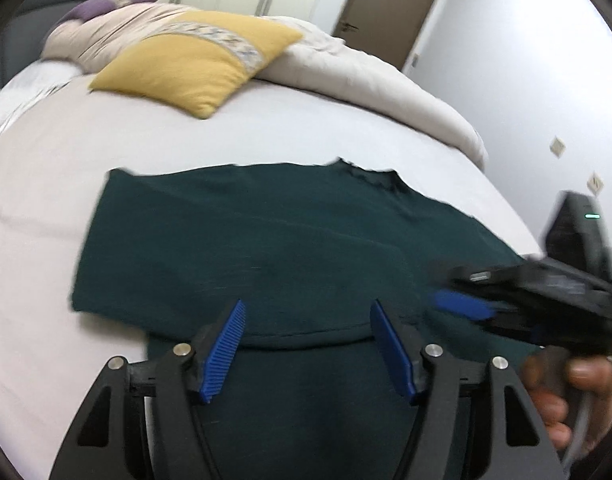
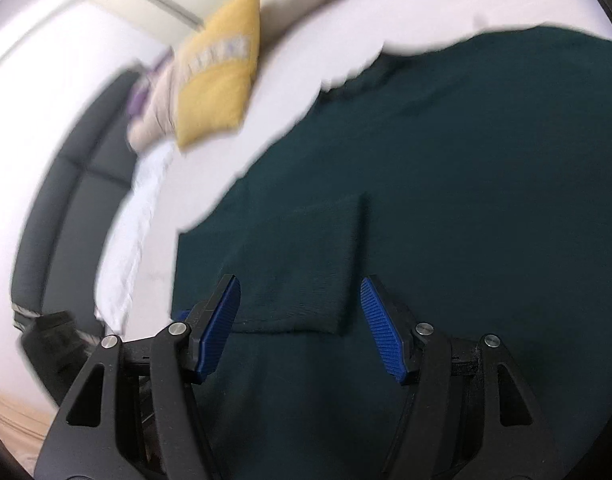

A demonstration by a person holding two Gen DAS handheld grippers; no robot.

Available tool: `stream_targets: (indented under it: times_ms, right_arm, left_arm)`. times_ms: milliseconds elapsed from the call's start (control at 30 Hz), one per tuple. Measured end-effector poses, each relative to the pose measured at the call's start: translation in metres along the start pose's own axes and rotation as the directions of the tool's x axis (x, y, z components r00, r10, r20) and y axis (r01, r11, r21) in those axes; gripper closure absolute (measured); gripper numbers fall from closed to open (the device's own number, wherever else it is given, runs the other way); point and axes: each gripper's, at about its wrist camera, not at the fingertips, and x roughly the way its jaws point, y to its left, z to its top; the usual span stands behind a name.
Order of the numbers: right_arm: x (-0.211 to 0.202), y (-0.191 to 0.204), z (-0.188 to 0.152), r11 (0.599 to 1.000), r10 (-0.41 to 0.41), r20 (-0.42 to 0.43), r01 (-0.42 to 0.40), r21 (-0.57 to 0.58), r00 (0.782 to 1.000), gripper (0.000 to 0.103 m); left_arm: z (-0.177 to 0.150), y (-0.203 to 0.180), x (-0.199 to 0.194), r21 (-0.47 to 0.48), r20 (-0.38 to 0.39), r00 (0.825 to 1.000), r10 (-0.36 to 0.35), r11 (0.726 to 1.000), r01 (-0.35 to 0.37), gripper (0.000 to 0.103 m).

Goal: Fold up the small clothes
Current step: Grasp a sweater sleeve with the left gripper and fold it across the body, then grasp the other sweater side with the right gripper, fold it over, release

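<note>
White-sheeted bed (image 1: 286, 128), yellow pillow (image 1: 194, 60), brown door (image 1: 390, 8), pale walls (image 1: 526, 60).

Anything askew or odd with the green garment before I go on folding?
Nothing damaged. The dark green garment lies flat on the bed sheet, one flap folded over it. Left gripper and right gripper are both open above it.

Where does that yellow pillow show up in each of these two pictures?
Left wrist view: the yellow pillow lies upper left of centre, on the bed beyond the dark green garment.
Right wrist view: the yellow pillow sits upper left, tilted and blurred, past the garment's edge.
Shared landmark: the beige duvet bunched beside the pillow.
</note>
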Motion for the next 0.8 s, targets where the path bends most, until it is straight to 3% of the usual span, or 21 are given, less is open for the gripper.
stream_targets:
  times_ms: [100,233,367,533,633,733,800]
  right_arm:
    - [0.041,0.003,0.010,0.994,-0.106,-0.065,0.107,0.012,0.992,0.051]
    - [0.051,0.010,0.020,0.989,-0.149,-0.048,0.147,-0.032,0.988,0.095]
    - [0.029,0.017,0.020,0.984,-0.155,-0.008,0.154,-0.092,0.988,0.097]
    - [-0.027,0.000,0.051,0.981,-0.157,0.096,0.166,-0.096,0.983,0.097]
    - [-0.046,-0.026,0.063,0.974,-0.208,0.110,0.216,-0.070,0.972,0.097]
    - [-0.053,-0.052,0.067,0.971,-0.231,0.104,0.236,-0.030,0.967,0.097]
    - [-0.048,-0.059,0.066,0.969,-0.240,0.096,0.244,-0.030,0.966,0.097]
  left_arm:
    - [0.004,0.023,-0.006,-0.060,0.006,1.000,0.002,0.998,-0.002,0.037]
    - [0.007,0.053,-0.011,-0.131,0.022,1.000,0.012,0.991,-0.009,0.037]
    - [0.016,0.070,-0.016,-0.177,0.045,0.999,0.023,0.984,-0.014,0.037]
    - [0.031,0.084,-0.014,-0.207,0.069,0.996,0.051,0.978,-0.036,0.037]
    - [0.041,0.093,-0.003,-0.237,0.051,0.997,0.052,0.971,-0.038,0.046]
    - [0.051,0.094,0.012,-0.220,0.037,0.996,0.082,0.973,-0.072,0.046]
    - [0.058,0.092,0.028,-0.210,0.005,0.996,0.093,0.974,-0.089,0.057]
